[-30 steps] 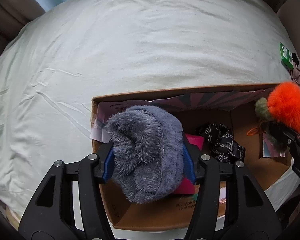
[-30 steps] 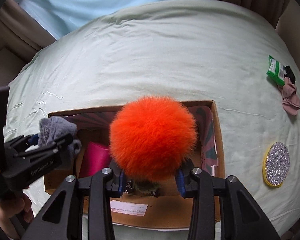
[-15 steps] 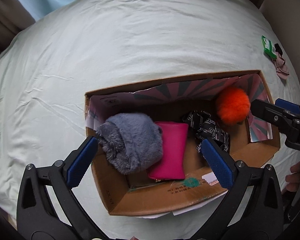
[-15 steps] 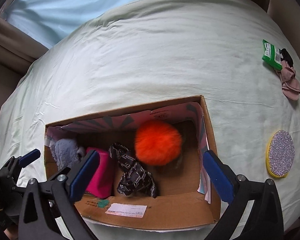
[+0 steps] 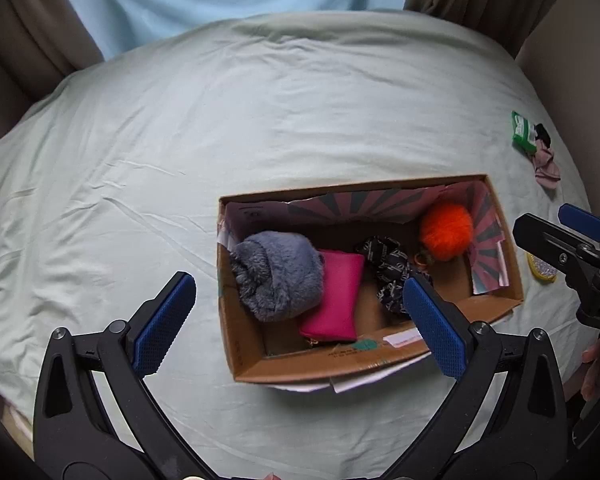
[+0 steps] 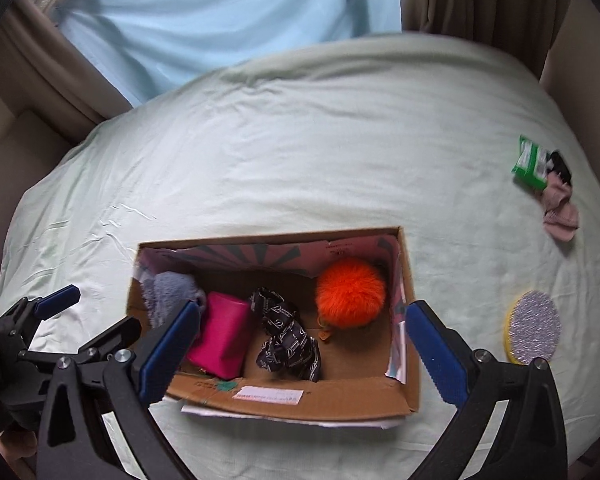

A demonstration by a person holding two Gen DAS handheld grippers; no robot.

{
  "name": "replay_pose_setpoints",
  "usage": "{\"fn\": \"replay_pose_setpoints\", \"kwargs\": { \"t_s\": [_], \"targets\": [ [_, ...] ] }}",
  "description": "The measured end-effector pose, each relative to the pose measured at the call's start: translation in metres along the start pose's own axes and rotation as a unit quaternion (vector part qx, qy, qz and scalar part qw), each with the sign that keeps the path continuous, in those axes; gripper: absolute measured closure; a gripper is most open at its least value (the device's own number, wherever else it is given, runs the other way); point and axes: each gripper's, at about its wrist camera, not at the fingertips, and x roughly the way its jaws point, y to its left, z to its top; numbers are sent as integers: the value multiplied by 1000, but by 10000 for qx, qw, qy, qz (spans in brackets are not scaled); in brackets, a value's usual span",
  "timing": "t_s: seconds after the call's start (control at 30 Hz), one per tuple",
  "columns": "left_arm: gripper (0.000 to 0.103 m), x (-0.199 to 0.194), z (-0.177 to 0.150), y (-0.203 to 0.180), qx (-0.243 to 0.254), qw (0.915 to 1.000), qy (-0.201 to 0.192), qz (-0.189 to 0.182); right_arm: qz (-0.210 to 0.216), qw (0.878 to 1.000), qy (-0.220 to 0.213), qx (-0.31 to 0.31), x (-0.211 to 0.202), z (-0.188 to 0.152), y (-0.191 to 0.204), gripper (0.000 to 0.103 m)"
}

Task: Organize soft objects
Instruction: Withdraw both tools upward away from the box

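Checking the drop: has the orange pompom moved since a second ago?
Yes. The orange pompom has gone from the right tool, above the cardboard box, down into the box's right end; that tool is now open and empty.

Matt cardboard box (image 5: 332, 364), fluffy pompom (image 5: 446, 231)

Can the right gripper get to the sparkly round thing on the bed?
Probably yes. The right gripper is open and holds nothing, and the sparkly round pad lies bare on the sheet, outside the cardboard box to its right, with nothing on top of it.
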Motion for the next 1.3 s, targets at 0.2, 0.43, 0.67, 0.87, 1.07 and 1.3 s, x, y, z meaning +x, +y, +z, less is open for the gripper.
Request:
{"fn": "replay_pose_setpoints", "kwargs": {
  "t_s": [0.2, 0.43, 0.67, 0.87, 1.07, 1.3],
  "targets": [
    [0, -47, -12, -1, -158, 9993, -331, 73, -134, 9983, -448, -343, -56, -6, 12, 0],
    [0, -110, -26, -1, -469, 9961, -744, 91, -307, 9918, -1094, -587, -128, -14, 22, 0],
    [0, -176, -42, 0, -745, 9883, -1325, 97, -490, 9820, -1761, -482, -194, -25, 13, 0],
    [0, -215, -49, -5, -703, 9826, -1716, 139, -829, 9684, -2299, -499, -239, -38, 7, 0],
    [0, -232, -47, -27, -564, 9791, -1951, 66, -1111, 9513, -2779, -738, -270, -51, -8, 0],
    [0, -242, -38, -80, -376, 9755, -2169, 24, -1197, 9535, -2686, -656, -279, -45, -58, 0]
  ]
}}
